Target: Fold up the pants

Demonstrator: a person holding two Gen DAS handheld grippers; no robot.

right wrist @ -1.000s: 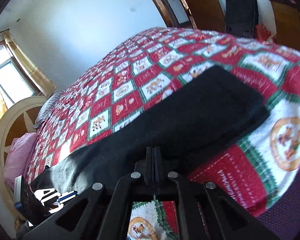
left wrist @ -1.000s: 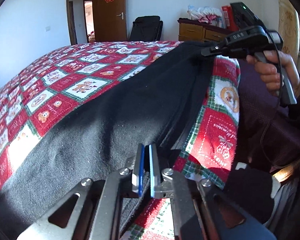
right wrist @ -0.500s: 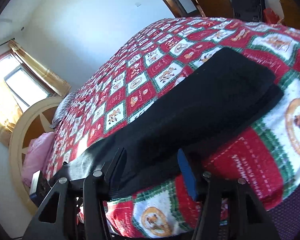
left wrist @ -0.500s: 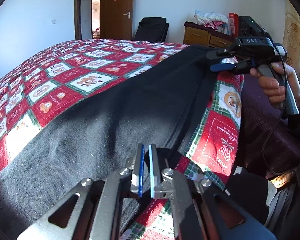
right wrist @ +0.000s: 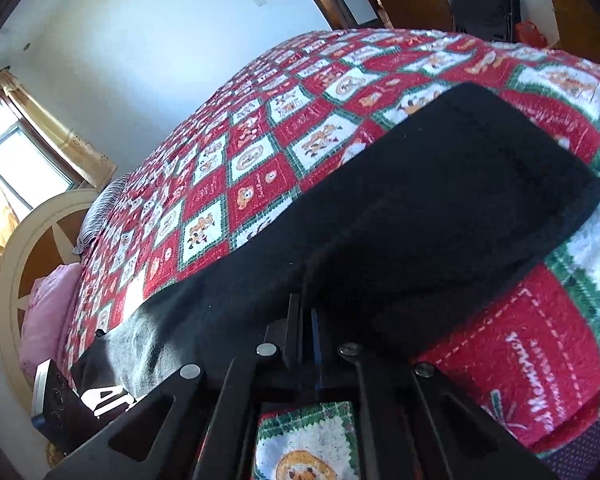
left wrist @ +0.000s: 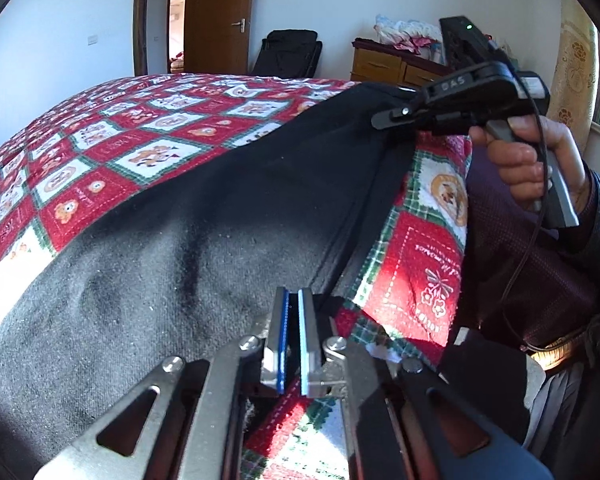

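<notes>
Bedroom, patterned quilt [left wrist: 148, 160]. Black pants [left wrist: 228, 208] lie along near bed edge. Your left gripper [left wrist: 293, 336] and right gripper [right wrist: 303, 334] each pinch that edge. Lift unevenly and thin hem slips, or quilt drags along.

We cannot see how much cloth sits between the blue-padded fingers of the left gripper [left wrist: 293, 334]; its pads cover the pinched edge of the long black fleece pants [left wrist: 228, 216]. The black right gripper [right wrist: 305, 332] hides its own bite too (dark on dark), and the pants' far end runs off frame.
</notes>
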